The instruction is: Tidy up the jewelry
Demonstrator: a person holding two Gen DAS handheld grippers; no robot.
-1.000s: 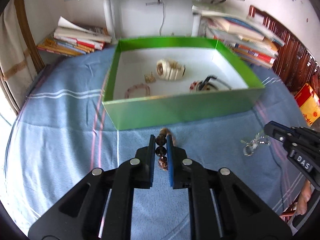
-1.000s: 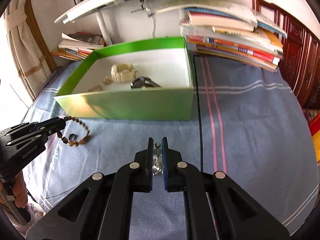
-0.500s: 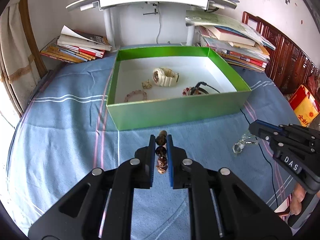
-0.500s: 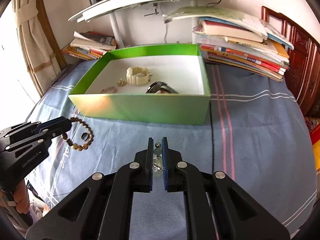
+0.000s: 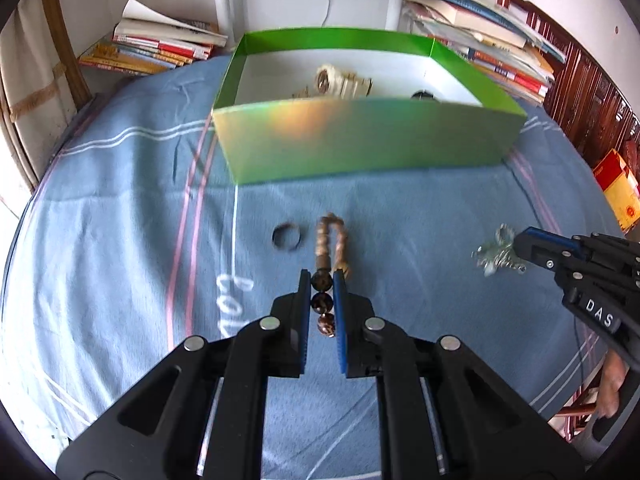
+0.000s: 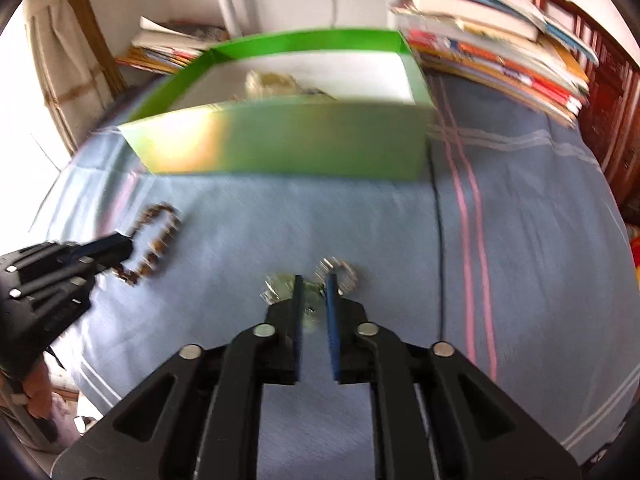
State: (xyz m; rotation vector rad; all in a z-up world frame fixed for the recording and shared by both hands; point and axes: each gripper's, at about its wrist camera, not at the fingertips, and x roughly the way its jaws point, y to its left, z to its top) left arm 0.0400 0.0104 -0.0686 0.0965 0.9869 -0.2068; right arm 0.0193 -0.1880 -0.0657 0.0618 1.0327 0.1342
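Brown beads of a bracelet (image 5: 322, 300) sit clamped in the left gripper (image 5: 322, 280), low over the blue cloth (image 5: 120, 240), while the right gripper (image 6: 313, 280), jaws just opening, frees a silver trinket (image 6: 336, 270) lying between them. Beyond, a ring (image 5: 286, 237) lies loose; farther off, the green box (image 5: 360, 140) already holds a pale watch (image 5: 344, 82), so at least 3 pieces look left to stow.

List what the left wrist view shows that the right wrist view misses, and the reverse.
Left wrist only: a dark ring lying on the cloth beside the bead bracelet, and the dark beads pinched between the left gripper fingers. Right wrist only: the silver chain spread on either side of the right gripper. Both: the green box, book stacks, blue cloth.
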